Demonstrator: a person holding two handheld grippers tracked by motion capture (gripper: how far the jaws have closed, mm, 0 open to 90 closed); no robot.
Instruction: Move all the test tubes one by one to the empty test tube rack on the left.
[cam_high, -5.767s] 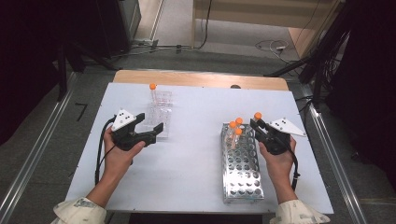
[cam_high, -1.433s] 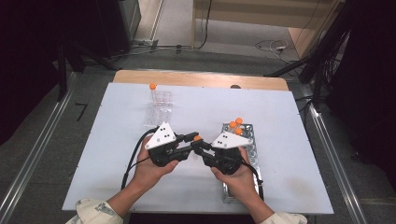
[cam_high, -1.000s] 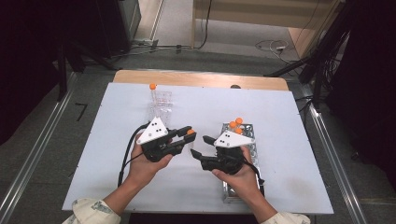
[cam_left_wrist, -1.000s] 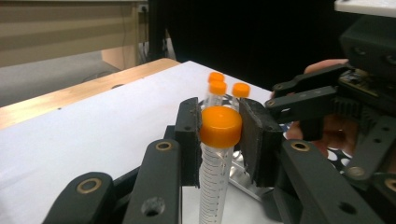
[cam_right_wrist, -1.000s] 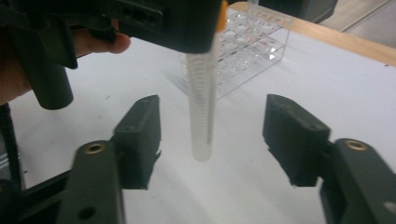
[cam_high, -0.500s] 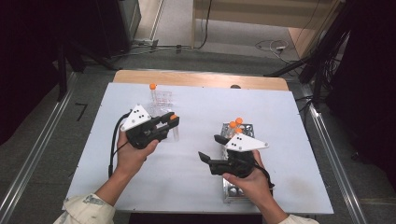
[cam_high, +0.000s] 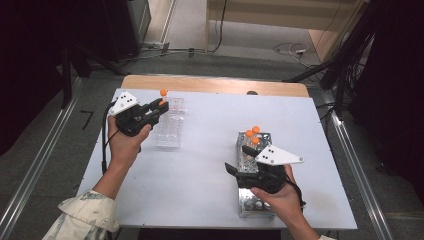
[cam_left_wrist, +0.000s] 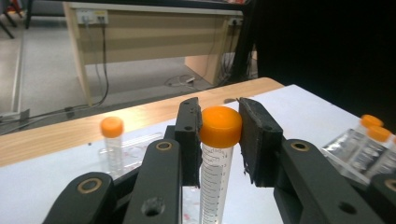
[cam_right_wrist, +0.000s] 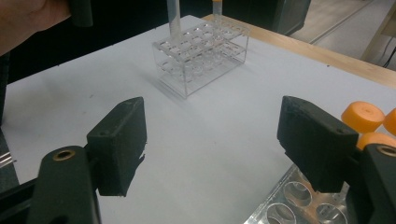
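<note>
Holding an orange-capped tube (cam_left_wrist: 215, 163) upright, the left hand-held gripper (cam_high: 157, 107) has its jaws clamped narrow on either side of the tube just at and below the cap; in the high view it sits above the near-left end of the clear plastic rack (cam_high: 170, 122), at the far left of the white surface (cam_high: 200, 170). Graduation marks are legible on the tube wall in the left gripper view. One other orange-capped tube (cam_left_wrist: 112, 144) stands upright in the clear rack, at its far end. Right hand-held gripper (cam_high: 235, 170) is wide, nothing between its jaws, which have just been opening further; it hangs over bare surface just left of the metal rack (cam_high: 252, 205), pointing toward the clear rack, as the right gripper view shows. Metal rack lies at the right of the surface with three orange-capped tubes (cam_high: 252, 135) grouped at its far end; its near holes are vacant. The two racks are well apart. Cable (cam_high: 104, 145) trails from the left hand-held gripper along the forearm.
</note>
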